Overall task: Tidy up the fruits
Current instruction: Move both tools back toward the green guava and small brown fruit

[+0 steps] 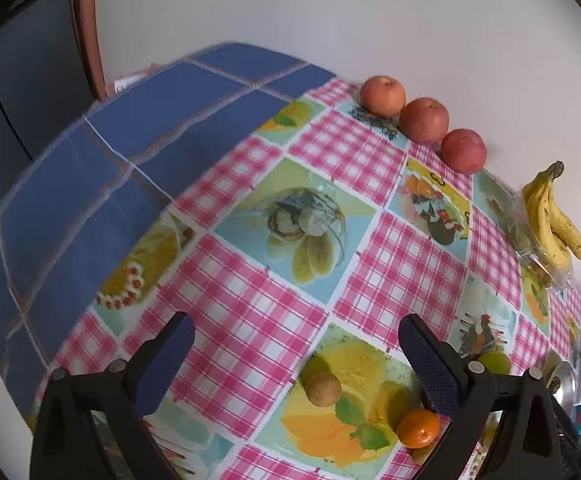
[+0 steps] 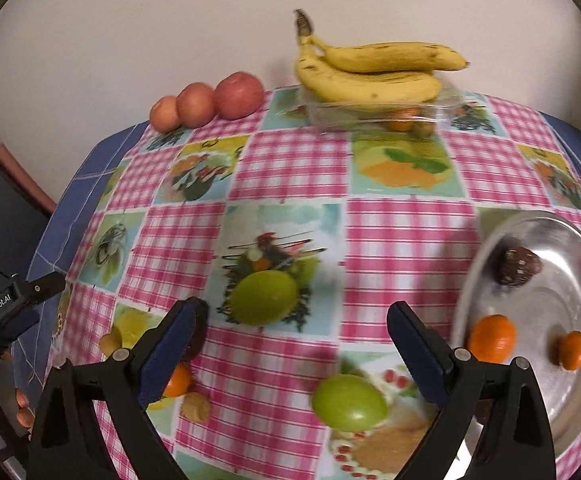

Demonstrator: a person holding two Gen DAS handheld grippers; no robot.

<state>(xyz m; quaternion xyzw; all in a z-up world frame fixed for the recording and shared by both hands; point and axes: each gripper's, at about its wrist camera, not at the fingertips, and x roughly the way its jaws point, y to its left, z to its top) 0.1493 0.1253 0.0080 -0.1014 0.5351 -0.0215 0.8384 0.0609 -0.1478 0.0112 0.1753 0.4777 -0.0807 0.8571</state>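
Left gripper [image 1: 296,344] is spread wide and holds nothing, above a small tan fruit [image 1: 323,388] and an orange [image 1: 417,428] on the tablecloth [image 1: 250,320]. Three apples [image 2: 206,102] sit in a row touching one another at the far edge by the wall. Bananas [image 2: 370,72] rest on a clear plastic box [image 2: 382,114]. Right gripper [image 2: 292,326] is likewise wide and empty, over two green fruits [image 2: 264,298]. At right, a metal plate [image 2: 550,292] holds two oranges [image 2: 492,338] and a dark fruit [image 2: 516,266].
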